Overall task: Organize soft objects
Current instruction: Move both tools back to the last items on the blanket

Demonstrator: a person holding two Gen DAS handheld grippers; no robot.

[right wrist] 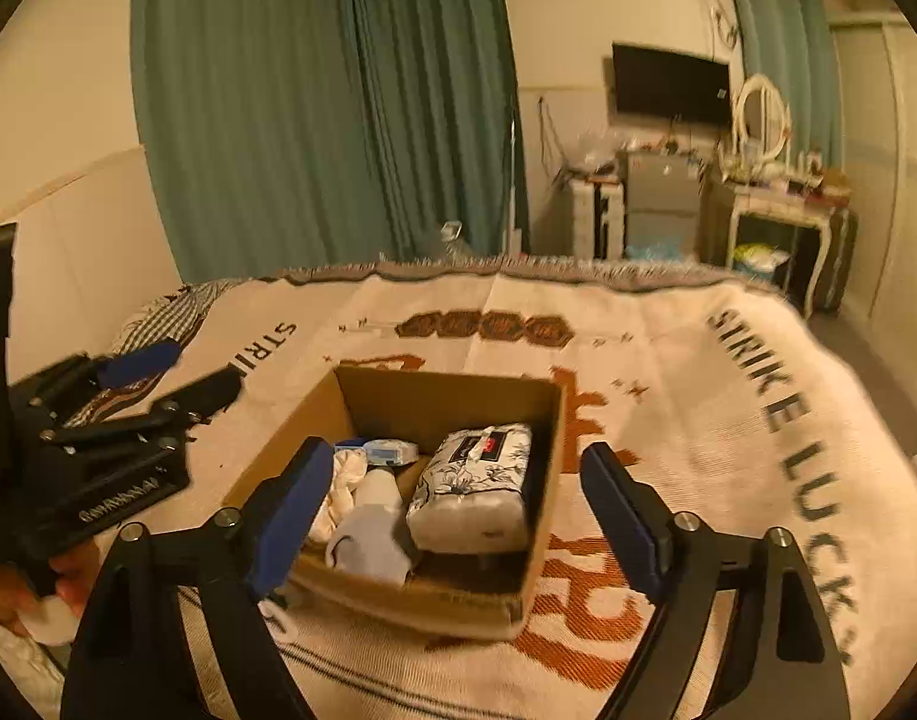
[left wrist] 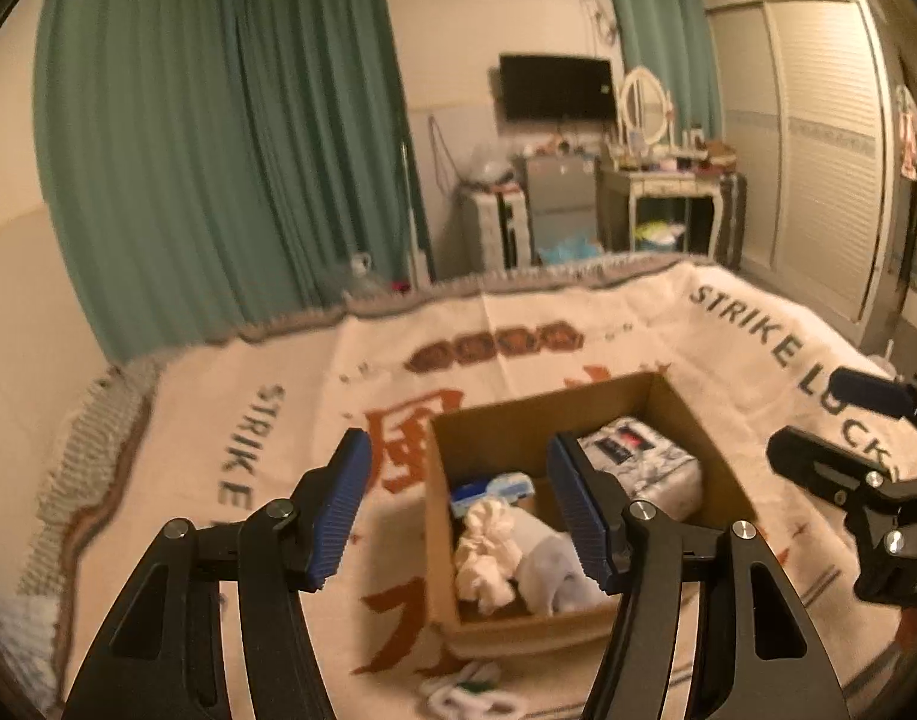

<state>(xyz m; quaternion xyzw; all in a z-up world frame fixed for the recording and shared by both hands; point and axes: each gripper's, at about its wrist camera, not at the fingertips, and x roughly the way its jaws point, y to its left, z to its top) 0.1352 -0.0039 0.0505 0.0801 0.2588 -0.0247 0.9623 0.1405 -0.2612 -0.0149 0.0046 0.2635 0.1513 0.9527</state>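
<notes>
The white sock-like bundle [left wrist: 473, 697] lies on the bed blanket [left wrist: 578, 312] just in front of the cardboard box [left wrist: 446, 546], outside it, and looks like the one soft item not yet put away. It should be light and limp, likely to sag and trail, so a pinch across its bunched middle seems safer than a loose end. Inside the box, going left to right, sit a small blue-and-white pack [left wrist: 491, 487], a crumpled cream cloth [left wrist: 485, 552], a pale grey rolled garment [left wrist: 548, 570] and a floral tissue pack [left wrist: 644, 462]; all look compressible and easy to shift aside. The left claw [left wrist: 458, 510] hovers above the box with its jaws spread wide and nothing between them; the right claw [right wrist: 452, 516] is likewise spread and empty over the box. The left wrist view alone shows the bundle clearly; the right wrist view shows only a white scrap at the box's near left corner, but gives the tissue pack [right wrist: 476, 486] in full.
</notes>
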